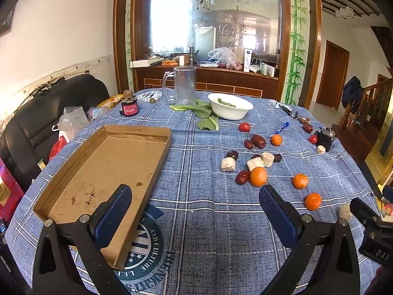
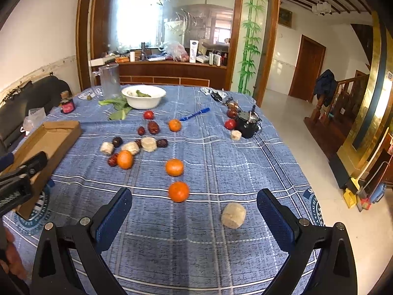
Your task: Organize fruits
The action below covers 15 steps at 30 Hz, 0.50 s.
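Observation:
Fruits lie scattered on the blue plaid tablecloth: several oranges [image 2: 178,191], dark red dates [image 2: 153,127], small tomatoes [image 2: 148,114] and pale banana chunks [image 2: 233,215]. An empty cardboard tray [image 1: 105,169] sits at the left. My left gripper [image 1: 195,198] hovers open over the cloth, its left finger above the tray's near corner and an orange [image 1: 258,176] just beyond its right fingertip. My right gripper [image 2: 194,200] is open too, with the nearest orange and a banana chunk lying between and just ahead of its fingers. Neither gripper holds anything.
A white bowl [image 1: 230,105] with greens, a clear pitcher [image 1: 184,85], a dark bottle [image 1: 129,104], a blue pen [image 2: 195,114] and a black device [image 2: 247,124] stand toward the table's far side. A black chair [image 1: 36,118] stands left; the table edge drops to the floor at right.

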Tool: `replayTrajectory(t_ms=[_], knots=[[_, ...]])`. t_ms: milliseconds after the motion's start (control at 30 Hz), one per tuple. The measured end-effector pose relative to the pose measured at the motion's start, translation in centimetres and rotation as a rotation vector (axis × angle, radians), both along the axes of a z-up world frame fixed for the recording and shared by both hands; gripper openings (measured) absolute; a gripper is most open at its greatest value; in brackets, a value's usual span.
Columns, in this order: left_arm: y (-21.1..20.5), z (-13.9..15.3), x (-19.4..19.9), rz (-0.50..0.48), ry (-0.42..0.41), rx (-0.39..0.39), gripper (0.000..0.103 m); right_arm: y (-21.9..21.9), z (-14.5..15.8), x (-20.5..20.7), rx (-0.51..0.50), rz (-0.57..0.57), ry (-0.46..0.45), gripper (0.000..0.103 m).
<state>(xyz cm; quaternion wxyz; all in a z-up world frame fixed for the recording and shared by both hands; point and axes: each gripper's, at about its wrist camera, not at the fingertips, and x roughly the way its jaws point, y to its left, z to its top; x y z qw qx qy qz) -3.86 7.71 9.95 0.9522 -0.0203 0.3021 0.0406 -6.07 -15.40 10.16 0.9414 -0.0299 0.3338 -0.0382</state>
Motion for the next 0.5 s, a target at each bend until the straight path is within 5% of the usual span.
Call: replayTrajectory(t_ms=[367, 500], knots=[[1.4, -1.3, 1.1, 0.040, 0.074, 0.027, 0.103, -0.4, -5.1, 7.1, 0.031, 0.148, 0.204, 0.102], [1.4, -1.9, 1.6, 0.036, 0.105, 0.032, 0.103, -0.3, -7.1, 9.1, 0.088, 0.181, 0.277, 0.081]])
